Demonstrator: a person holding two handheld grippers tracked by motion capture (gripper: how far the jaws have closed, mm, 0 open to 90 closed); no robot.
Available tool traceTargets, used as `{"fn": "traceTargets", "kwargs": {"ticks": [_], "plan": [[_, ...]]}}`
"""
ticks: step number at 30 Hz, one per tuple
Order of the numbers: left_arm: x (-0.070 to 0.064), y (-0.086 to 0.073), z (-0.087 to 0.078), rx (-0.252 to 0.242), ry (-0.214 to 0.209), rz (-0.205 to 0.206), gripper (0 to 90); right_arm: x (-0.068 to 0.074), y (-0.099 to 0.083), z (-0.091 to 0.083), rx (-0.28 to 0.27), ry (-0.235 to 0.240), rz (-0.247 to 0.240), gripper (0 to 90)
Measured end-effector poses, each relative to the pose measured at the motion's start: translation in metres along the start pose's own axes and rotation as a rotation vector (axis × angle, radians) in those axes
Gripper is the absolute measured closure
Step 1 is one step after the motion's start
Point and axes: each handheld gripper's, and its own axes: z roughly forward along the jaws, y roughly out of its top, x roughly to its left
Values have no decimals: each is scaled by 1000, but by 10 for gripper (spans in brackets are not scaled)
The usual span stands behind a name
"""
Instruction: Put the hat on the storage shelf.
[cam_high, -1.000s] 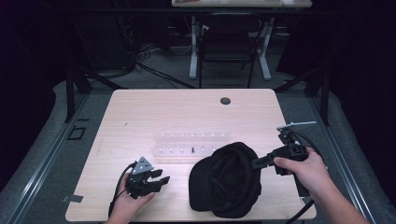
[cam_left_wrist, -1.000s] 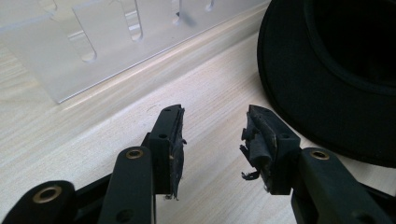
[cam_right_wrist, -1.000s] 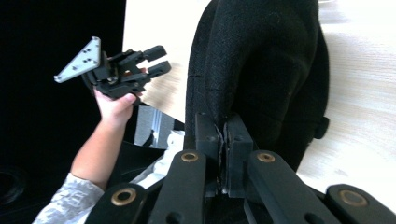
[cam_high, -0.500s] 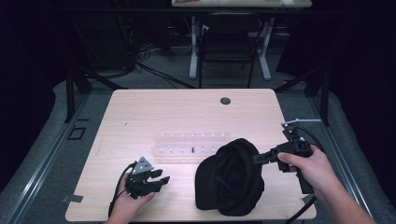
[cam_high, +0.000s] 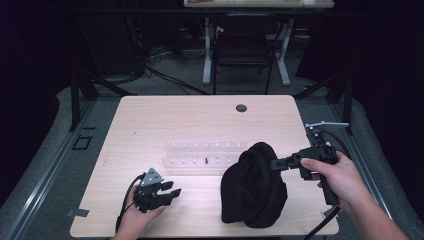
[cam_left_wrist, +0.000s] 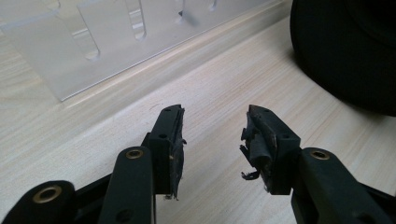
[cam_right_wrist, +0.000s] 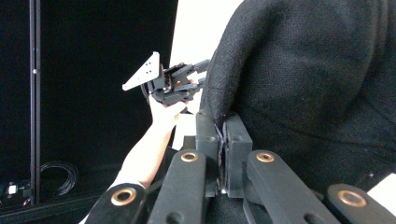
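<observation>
High view: the black knitted fabric hat (cam_high: 254, 186) now stands lifted on its right edge, bunched into a taller, narrower heap than a second ago, when it lay flatter and wider on the light wooden table (cam_high: 200, 120). It sits at about 5 o'clock on the table, its lower part still touching the wood. The right gripper (cam_high: 276, 164) has its jaws clenched on the hat's rim, and the right gripper view confirms it: the two black jaws press together with a fold of knit pinched between them. That hand has drawn the rim up and toward 3 o'clock, so I judge the hat is being raised or turned over, not just nudged.

The left gripper (cam_high: 170, 191) rests at 7 o'clock, in the same place as before. Its jaws are released with nothing between them, a clear gap showing in the left gripper view, pointed toward the hat. The clear acrylic peg rack (cam_high: 202, 156) lies flat near the table's middle, just at the hat's 10 o'clock, unmoved.
</observation>
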Motion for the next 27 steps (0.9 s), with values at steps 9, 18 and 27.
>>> {"fn": "traceTargets", "kwargs": {"ticks": [9, 18, 27], "plan": [[0, 0, 0, 4, -1, 1, 564, 7, 1, -10, -32, 17, -16, 877], [0, -1, 2, 2, 6, -5, 560, 12, 4, -23, -74, 54, -24, 877], [5, -3, 4, 10, 21, -15, 544, 21, 13, -26, -96, 114, -33, 877]]}}
